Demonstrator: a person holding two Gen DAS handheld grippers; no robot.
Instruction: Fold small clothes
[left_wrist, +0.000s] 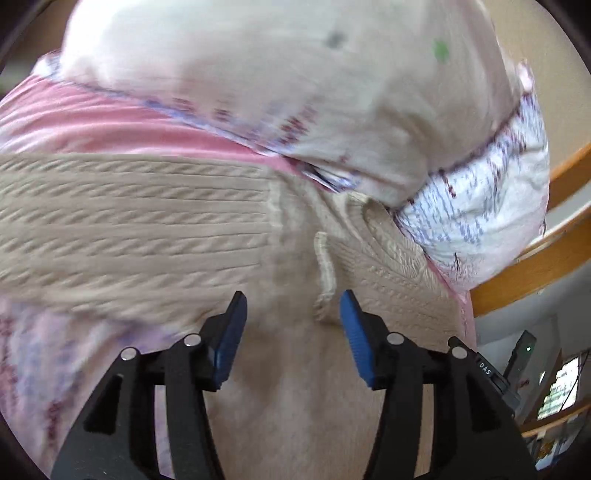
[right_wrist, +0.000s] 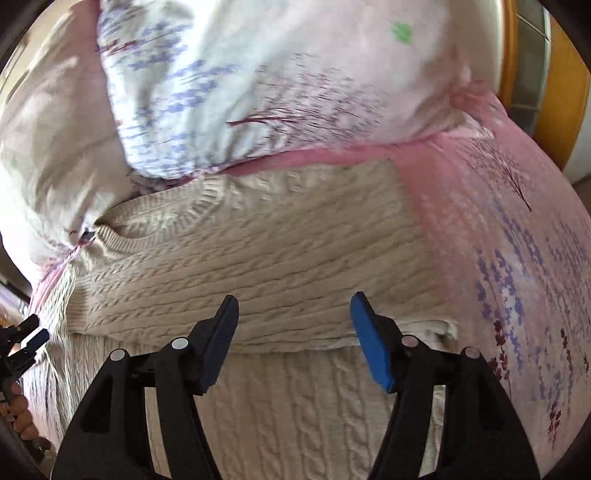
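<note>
Sweater (right_wrist: 258, 251), beige cable-knit, is lying flat on a bed over a pink bedsheet (right_wrist: 517, 240) printed with purple lavender sprigs. In the right wrist view its upper part is lying doubled over the lower part, the fold edge running across just ahead of the blue fingertips (right_wrist: 364, 314). Its ribbed neckline is butting up against a floral pillow (right_wrist: 258, 92); a second pale pillow (left_wrist: 258, 74) with a green spot is sitting on top in the left wrist view.

Left claw (left_wrist: 293, 306) is hovering spread over the knit, nothing between the pads, a pale knit strip lying just ahead of the gap. Right claw (right_wrist: 294, 308) is also standing spread above the fold edge, nothing pinched. Left claw is also showing at the far left edge of the right wrist view, beside the sweater's left edge.

Writing: small white letters "DAS" are showing on the left claw's black body (left_wrist: 484, 369); no garment label readable. A lit screen (left_wrist: 561, 387) at lower right is too blurred to read.

Edges and room: sweater's right edge is ending on open pink sheet, room there. Pillows are crowding the far side. Wooden bed frame (left_wrist: 535, 269) is bounding the right of the bed.
</note>
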